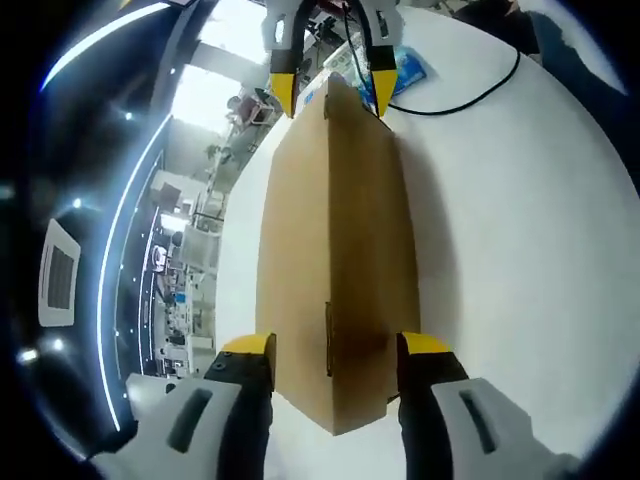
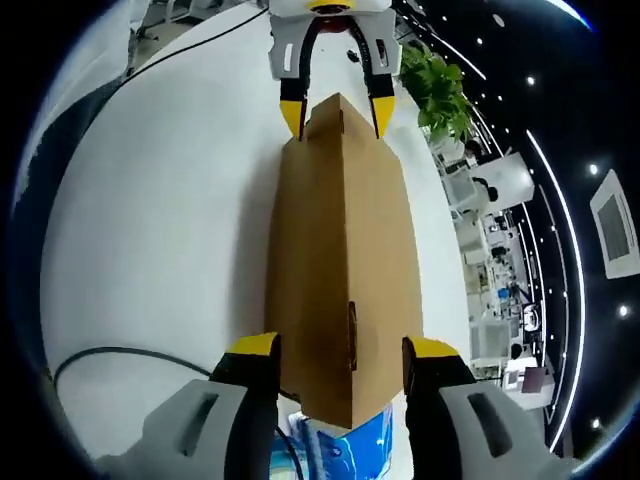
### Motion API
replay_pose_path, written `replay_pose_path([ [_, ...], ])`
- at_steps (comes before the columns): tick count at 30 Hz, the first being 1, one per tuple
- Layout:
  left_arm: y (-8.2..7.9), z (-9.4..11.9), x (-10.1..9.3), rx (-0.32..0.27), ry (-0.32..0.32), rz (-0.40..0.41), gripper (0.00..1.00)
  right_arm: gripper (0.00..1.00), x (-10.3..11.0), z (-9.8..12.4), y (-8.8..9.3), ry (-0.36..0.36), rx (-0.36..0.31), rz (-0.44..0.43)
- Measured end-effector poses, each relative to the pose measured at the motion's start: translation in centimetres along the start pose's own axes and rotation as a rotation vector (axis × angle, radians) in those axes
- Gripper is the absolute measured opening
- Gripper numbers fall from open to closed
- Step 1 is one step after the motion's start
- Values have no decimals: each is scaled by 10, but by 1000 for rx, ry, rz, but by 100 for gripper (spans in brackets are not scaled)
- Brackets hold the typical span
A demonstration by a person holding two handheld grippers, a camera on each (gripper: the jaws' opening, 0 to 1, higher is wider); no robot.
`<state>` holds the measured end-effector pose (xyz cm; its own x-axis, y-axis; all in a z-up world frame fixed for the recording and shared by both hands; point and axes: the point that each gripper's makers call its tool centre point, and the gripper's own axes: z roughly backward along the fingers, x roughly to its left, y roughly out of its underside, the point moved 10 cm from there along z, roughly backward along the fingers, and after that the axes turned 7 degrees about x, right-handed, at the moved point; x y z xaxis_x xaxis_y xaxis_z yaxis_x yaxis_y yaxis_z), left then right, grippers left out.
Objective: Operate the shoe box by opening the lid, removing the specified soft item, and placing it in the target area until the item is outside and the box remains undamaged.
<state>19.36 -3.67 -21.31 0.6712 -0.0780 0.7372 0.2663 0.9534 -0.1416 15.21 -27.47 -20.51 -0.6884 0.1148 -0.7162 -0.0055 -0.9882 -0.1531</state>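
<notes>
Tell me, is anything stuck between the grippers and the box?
Nothing visible. The left gripper straddles one end of the box, the right gripper the other end, with bare cardboard between the jaws. The soft item inside is hidden by the closed lid.

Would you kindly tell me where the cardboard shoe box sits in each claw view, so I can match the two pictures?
Left gripper view: the shoe box runs up the centre, near end between the left claw tips, far end between the right claw.
Right gripper view: the shoe box again runs up the centre, near end between the right claw, far end between the left claw.
Shared landmark: the blue packet at the right claw's end.
</notes>
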Motion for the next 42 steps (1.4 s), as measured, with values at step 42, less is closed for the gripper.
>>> replay_pose_path([
  [42,10,-18,-22,28,-28,-63,51,36,18,-21,9,60,49,16],
])
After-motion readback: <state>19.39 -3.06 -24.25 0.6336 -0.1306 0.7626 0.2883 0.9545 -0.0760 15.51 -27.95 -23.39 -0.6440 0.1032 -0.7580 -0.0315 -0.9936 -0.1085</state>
